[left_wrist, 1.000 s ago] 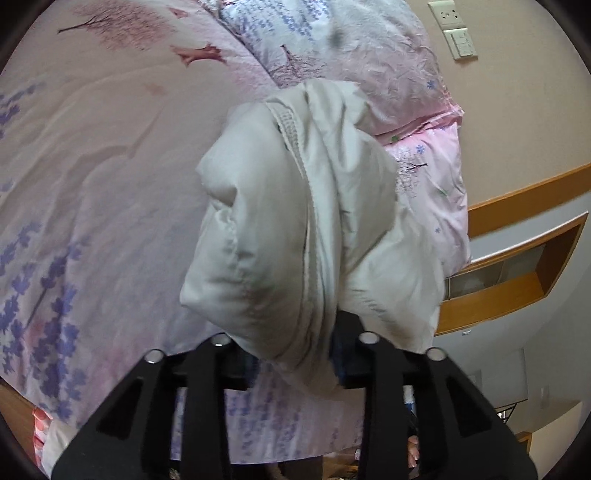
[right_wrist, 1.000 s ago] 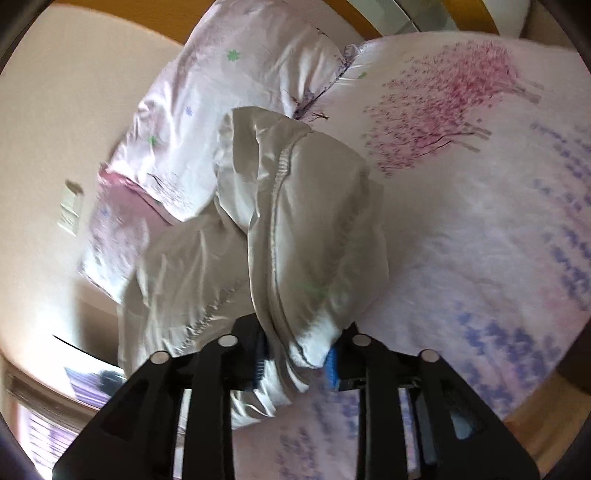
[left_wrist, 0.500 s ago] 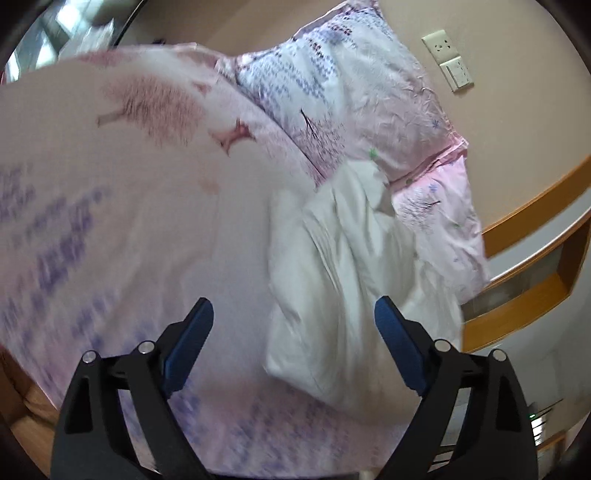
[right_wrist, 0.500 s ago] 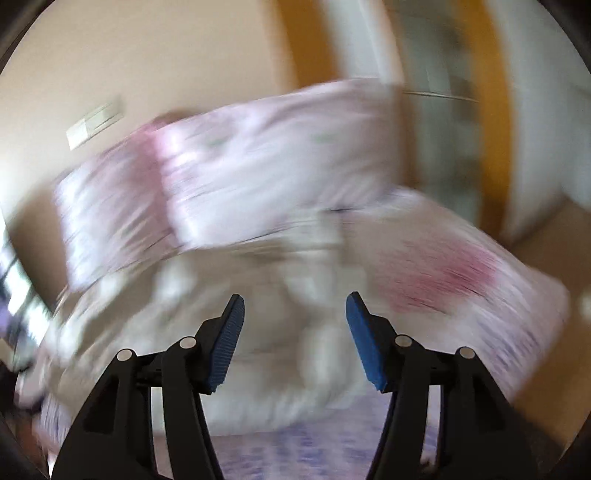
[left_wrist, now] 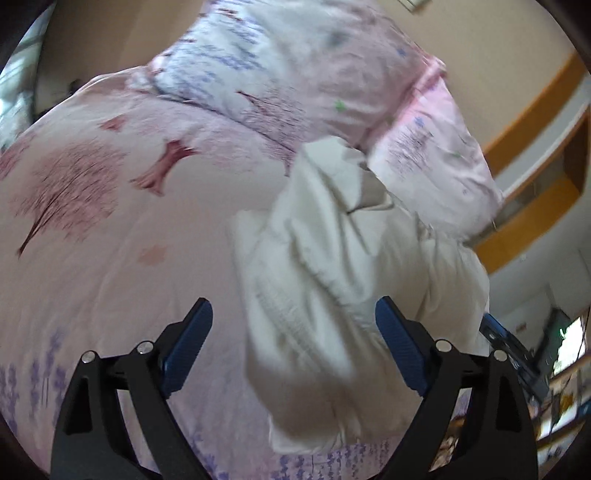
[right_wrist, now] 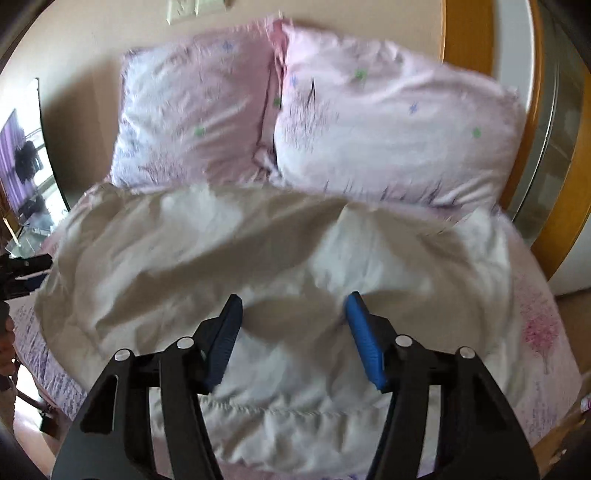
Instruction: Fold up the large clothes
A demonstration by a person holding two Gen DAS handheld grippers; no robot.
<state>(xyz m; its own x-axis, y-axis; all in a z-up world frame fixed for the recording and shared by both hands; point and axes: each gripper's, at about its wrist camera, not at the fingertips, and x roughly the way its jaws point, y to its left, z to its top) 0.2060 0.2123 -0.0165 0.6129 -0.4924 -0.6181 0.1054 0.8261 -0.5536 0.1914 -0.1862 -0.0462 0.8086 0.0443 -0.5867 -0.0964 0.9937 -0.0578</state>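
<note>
Both claws spread; jacket (right_wrist: pixel 258 258) loose

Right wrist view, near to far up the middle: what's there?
Right claw, open → crumpled off-white padded garment spread on the bed → two pink floral pillows → beige wall with a pale switch plate.

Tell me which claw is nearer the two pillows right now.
Right, I'd judge. The right claw hangs open over the white garment, facing the pillows just beyond it. The left claw is open at the garment's far side, further off.
</note>
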